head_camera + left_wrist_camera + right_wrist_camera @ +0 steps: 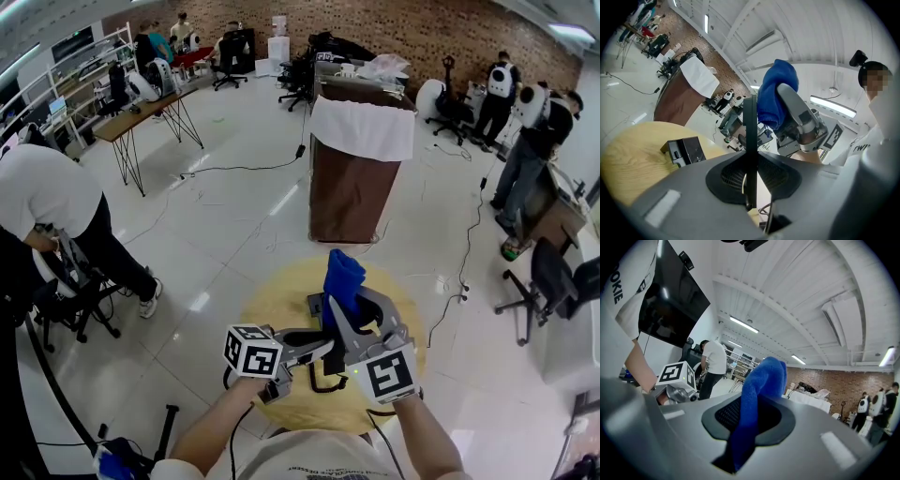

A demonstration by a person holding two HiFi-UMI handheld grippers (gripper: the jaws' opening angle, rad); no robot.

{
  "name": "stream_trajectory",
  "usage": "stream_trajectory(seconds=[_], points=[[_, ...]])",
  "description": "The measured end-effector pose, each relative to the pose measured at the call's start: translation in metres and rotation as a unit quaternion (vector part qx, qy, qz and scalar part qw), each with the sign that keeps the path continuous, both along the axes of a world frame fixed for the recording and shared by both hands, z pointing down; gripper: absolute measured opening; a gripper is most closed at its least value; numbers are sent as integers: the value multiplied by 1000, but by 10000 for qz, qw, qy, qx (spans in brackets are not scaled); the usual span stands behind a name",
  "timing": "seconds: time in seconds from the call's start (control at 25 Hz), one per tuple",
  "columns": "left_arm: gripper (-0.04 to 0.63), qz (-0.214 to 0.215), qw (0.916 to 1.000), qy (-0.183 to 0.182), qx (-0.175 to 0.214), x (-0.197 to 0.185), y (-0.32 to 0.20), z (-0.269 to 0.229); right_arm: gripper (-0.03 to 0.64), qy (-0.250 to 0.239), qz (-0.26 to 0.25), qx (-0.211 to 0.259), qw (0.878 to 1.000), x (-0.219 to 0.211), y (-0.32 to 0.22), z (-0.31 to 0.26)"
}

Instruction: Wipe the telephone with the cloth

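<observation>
The right gripper (349,315) has its jaws closed on the blue cloth (343,279). Its own view shows the cloth (757,394) pinched between the two pads, and the free end stands up past the jaw tips in a rounded bunch.

The left gripper (314,349) reaches in from the left with its jaws narrowly apart, clamped on the telephone's black handset (305,337). In the left gripper view the handset (750,123) shows only as a thin dark strip standing between the pads. A dark cord (323,381) hangs from it on the near side.

The two grippers meet above the near part of the round wooden table (267,300). The cloth is just right of the handset and beyond it, but no view shows whether the two touch.

The telephone base (684,150), a black box, sits on the table (633,154), beyond the grippers and apart from the handset
</observation>
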State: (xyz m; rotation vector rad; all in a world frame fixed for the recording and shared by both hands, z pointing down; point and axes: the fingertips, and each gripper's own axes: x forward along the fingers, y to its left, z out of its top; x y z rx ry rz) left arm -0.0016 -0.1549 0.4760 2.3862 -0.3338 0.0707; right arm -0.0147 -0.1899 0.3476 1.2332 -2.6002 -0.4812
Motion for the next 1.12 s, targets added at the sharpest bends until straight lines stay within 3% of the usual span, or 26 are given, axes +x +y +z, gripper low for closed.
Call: stream_trajectory(seconds=[0.24,0.6,1.12], points=[[60,-80,9999,-109,2,2,0,3,64,4,-27,61,10000,2,-2,-8],[60,-265,9986,-435,174,5,-5,-1,64,-311,-814,-403,9954,-50,39,0],[61,-221,9935,-883,689,7,0,-2,64,-124,-618,-551,9965,-50,26,24]])
